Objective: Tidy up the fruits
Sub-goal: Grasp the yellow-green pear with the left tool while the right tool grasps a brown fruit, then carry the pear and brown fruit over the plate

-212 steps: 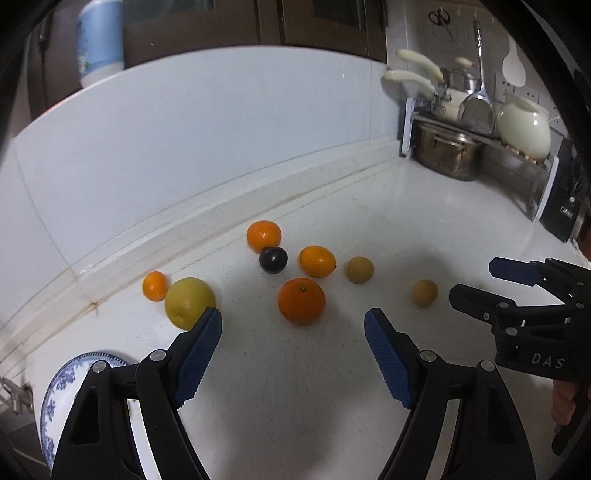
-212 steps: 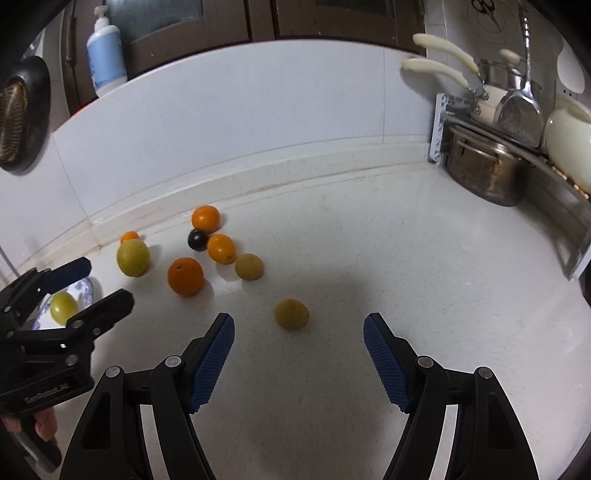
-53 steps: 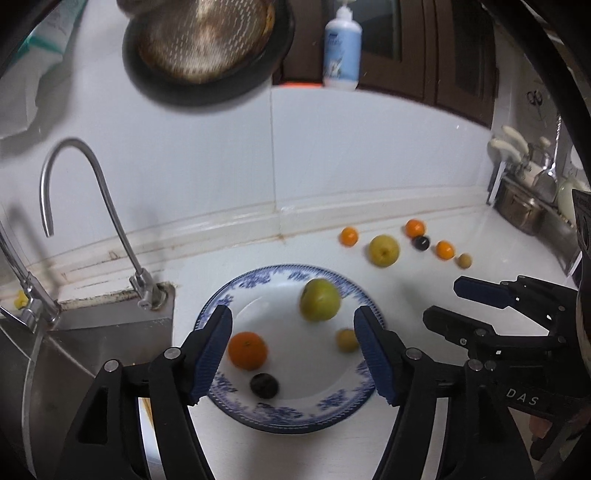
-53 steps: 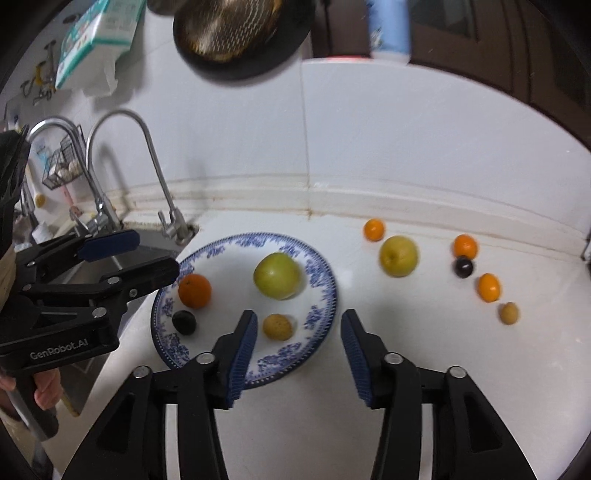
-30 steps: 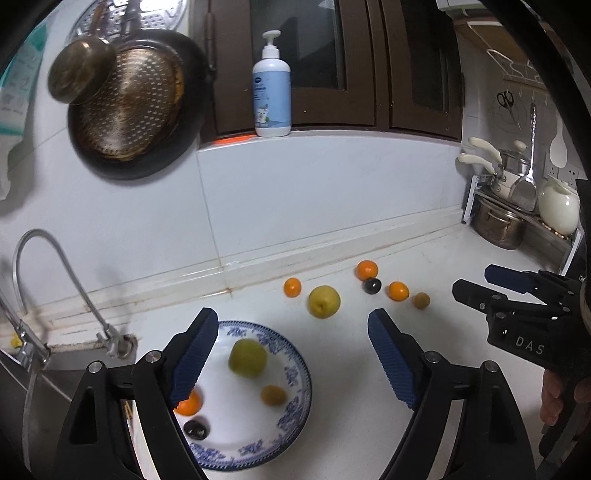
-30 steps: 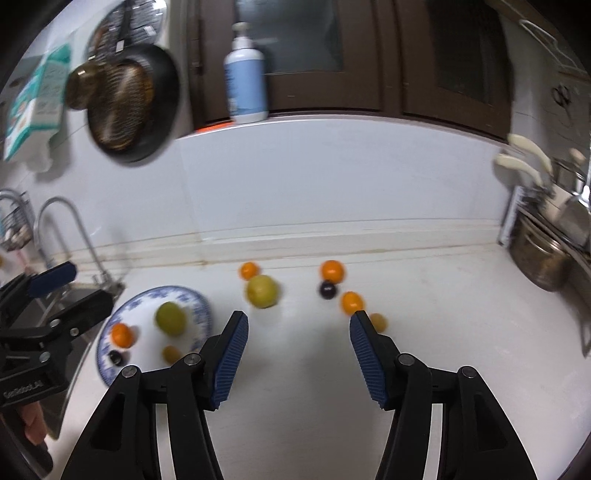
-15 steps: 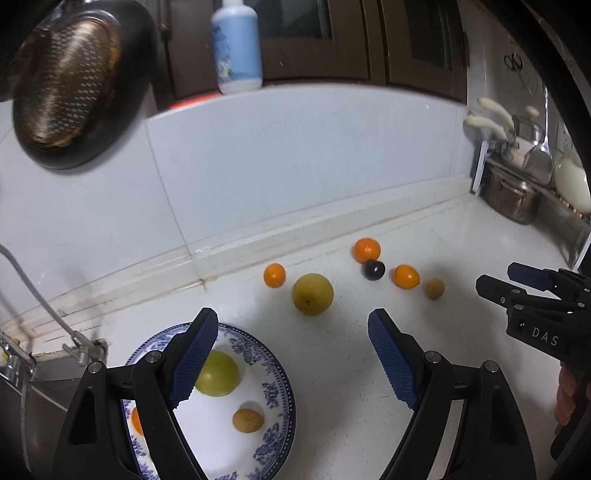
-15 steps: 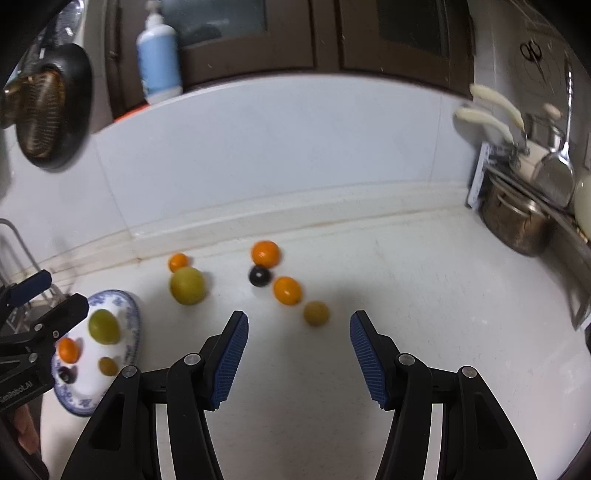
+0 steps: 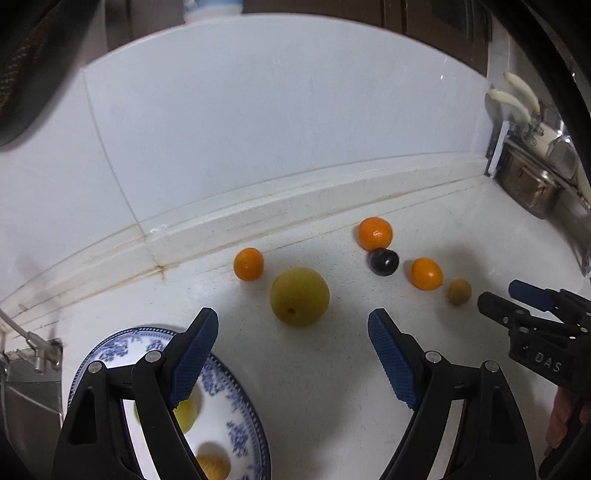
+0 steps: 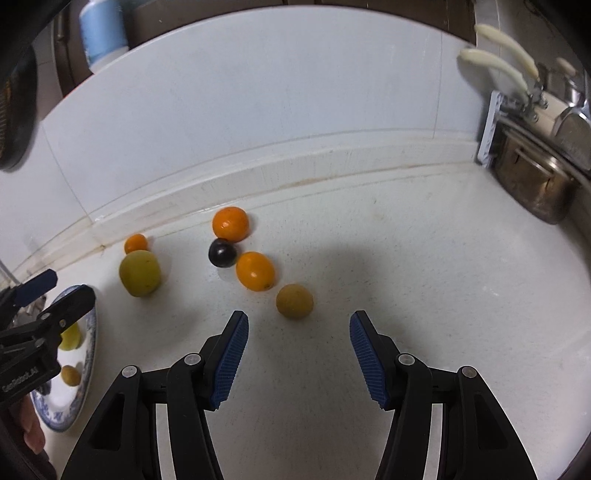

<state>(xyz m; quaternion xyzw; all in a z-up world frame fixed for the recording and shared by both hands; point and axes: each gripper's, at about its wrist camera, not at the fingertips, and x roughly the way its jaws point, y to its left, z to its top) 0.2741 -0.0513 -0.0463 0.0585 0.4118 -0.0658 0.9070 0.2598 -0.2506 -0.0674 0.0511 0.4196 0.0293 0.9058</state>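
Observation:
Several fruits lie loose on the white counter: a big yellow-green fruit [image 9: 299, 296], a small orange [image 9: 248, 264] behind it, a larger orange [image 9: 375, 233], a dark plum [image 9: 383, 261], an oval orange [image 9: 427, 273] and a small tan fruit [image 9: 459, 291]. My left gripper [image 9: 293, 352] is open and empty, just short of the big yellow-green fruit. My right gripper [image 10: 297, 350] is open and empty, just short of the small tan fruit [image 10: 294, 301]. The blue-patterned plate [image 9: 242, 413] at lower left holds a green fruit and a tan one, partly hidden by my left finger.
A white tiled backsplash with a raised ledge [image 9: 295, 206] runs behind the fruits. A steel pot on a rack [image 10: 532, 184] stands at the right. The sink's edge [image 9: 33, 369] lies left of the plate. A soap bottle [image 10: 103, 29] stands on the upper ledge.
Both grippers have swung right from the plate and come down toward the loose fruits, which now look larger and nearer. Jaw widths are unchanged.

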